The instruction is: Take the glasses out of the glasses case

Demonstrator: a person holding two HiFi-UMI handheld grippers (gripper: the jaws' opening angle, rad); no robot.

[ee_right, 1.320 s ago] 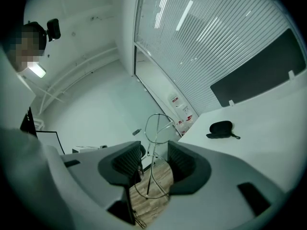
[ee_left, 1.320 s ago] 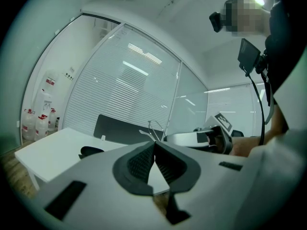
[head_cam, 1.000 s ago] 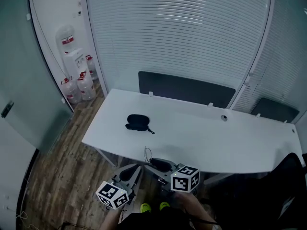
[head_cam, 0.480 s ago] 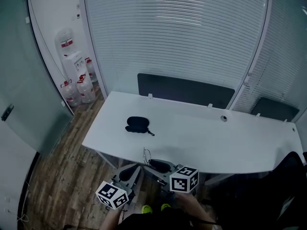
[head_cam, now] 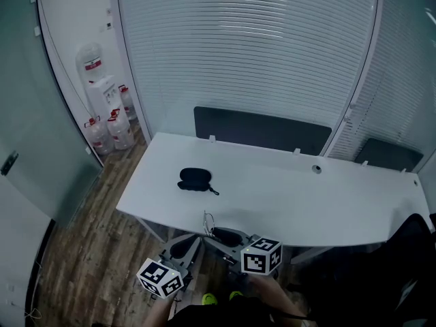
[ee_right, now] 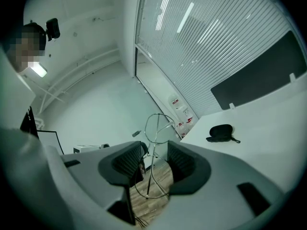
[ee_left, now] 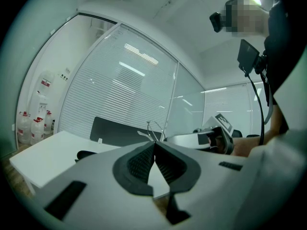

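A black glasses case (head_cam: 194, 178) lies zipped on the left part of the white table (head_cam: 286, 196); it also shows in the right gripper view (ee_right: 220, 132) and the left gripper view (ee_left: 85, 154). My right gripper (head_cam: 216, 236) hovers off the table's near edge, shut on thin wire-framed glasses (ee_right: 154, 128), which stand upright between its pads. In the head view the glasses (head_cam: 208, 221) stick up from its jaws. Beside it on the left, my left gripper (head_cam: 184, 245) is shut with nothing in it; its pads (ee_left: 144, 159) meet.
Water bottles and a dispenser (head_cam: 102, 107) stand on the wooden floor at the far left. Dark panels (head_cam: 259, 129) line the table's back edge, near a cable hole (head_cam: 316, 169). A black chair (head_cam: 409, 251) is at the right. Blinds cover the glass wall behind.
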